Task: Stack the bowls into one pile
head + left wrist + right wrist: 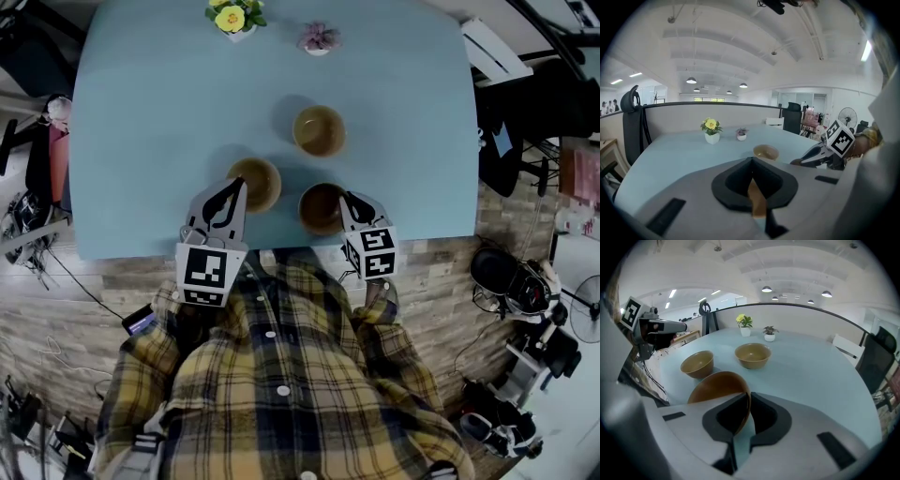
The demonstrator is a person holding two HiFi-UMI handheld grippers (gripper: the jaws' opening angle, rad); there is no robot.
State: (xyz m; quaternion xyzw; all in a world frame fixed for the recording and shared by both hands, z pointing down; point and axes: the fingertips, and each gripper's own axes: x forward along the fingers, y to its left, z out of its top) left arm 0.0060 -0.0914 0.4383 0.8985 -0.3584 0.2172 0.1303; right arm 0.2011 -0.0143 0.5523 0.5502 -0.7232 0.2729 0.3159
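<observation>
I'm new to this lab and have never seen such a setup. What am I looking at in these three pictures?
There is no robot here. A person in a checked shirt holds a pair of tongs in each hand. The head view comes from a camera on the person's head, looking down. The other two views come from cameras riding on each pair of tongs. On the blue table stand three brown bowls, a potted yellow flower and a small plant. The left tongs are shut on the rim of the left bowl. The right tongs are shut on the rim of the near bowl. The far bowl stands free.
</observation>
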